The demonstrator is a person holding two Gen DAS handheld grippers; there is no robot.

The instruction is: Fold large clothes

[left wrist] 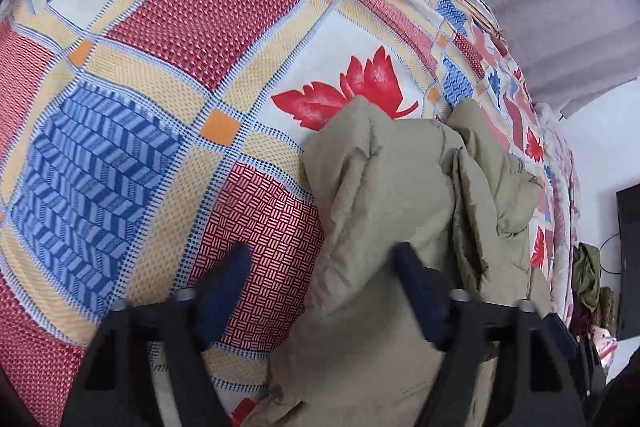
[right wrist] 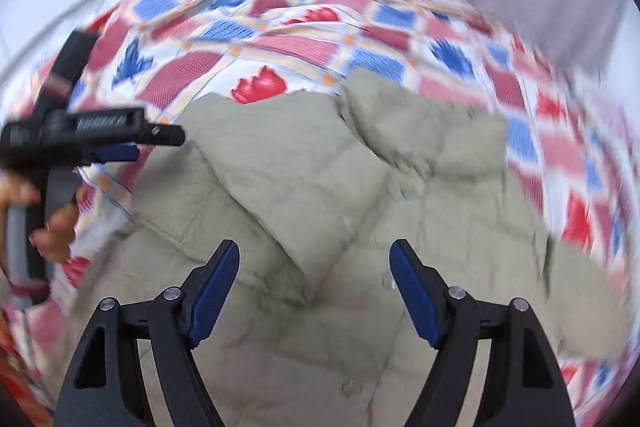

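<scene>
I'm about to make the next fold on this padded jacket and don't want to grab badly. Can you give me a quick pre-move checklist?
1. Right gripper open, nothing between its pads: ok.
2. Left gripper open, clear of cloth: ok.
3. Jacket lying on the bedspread: ok.
4. Sleeve folded across the body: ok.
5. Jacket flat: not ok, it is bunched at the top.
6. Far edge aligned: cannot tell, blurred.
</scene>
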